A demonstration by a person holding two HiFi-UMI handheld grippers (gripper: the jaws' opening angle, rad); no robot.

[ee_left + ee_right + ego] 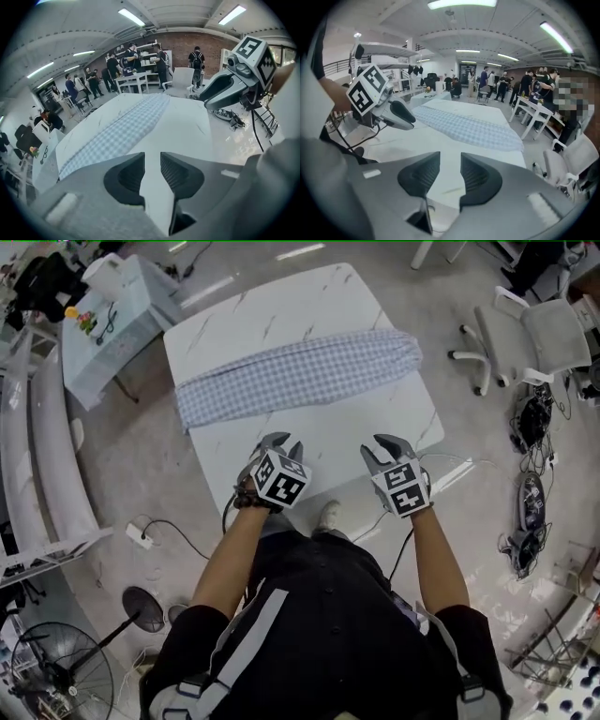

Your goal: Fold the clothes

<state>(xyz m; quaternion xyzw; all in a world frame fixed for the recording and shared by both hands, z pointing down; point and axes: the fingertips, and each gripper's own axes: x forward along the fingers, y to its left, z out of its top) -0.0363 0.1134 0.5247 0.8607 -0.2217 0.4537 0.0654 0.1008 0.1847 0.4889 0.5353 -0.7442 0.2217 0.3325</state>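
Observation:
A blue-and-white checked garment (300,376) lies folded into a long band across the white marble-look table (309,442); the same garment (119,133) runs away up the left gripper view, and the garment (471,129) crosses the middle of the right gripper view. My left gripper (281,446) hovers near the table's front edge, short of the cloth, its jaws apart with nothing between them. My right gripper (386,450) hangs beside it, equally clear of the cloth, jaws apart and empty. The left gripper (152,176) and right gripper (451,176) show only bare table in their gaps.
White office chairs (525,338) stand right of the table, with cables and gear (530,493) on the floor. A small light-blue table (112,324) sits at the far left, a fan (56,676) at the lower left. Several people (126,63) stand around tables in the background.

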